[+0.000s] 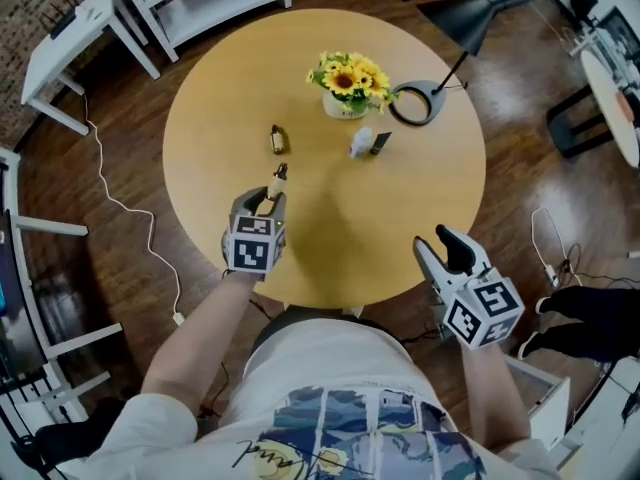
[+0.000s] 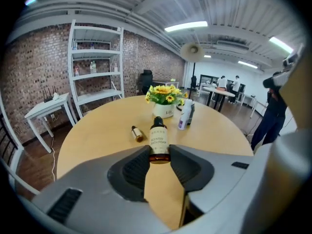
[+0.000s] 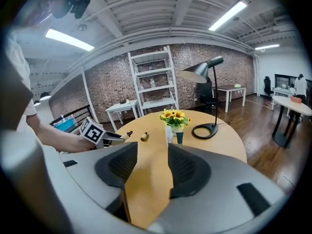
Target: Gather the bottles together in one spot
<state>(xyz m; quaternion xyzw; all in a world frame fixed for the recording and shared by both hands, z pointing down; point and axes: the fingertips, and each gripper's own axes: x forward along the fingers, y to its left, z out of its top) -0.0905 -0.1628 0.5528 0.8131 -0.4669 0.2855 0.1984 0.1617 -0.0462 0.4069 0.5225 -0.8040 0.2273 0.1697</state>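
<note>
Light: bright, even, from ceiling strip lights (image 2: 185, 27).
Shadow: soft dark patch on the surface (image 1: 215, 118) nearest the person.
Distortion: gripper views fisheye, corners black.
Glare: strip lights blown white.

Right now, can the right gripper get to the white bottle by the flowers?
Probably yes. The right gripper is open and empty, and only bare table lies between it and the white bottle. The dark bottle close beside it might get bumped.

Left hand-held gripper (image 1: 272, 192) grips a bottle (image 2: 158, 141); right hand-held gripper (image 1: 438, 241) gapes empty.
</note>
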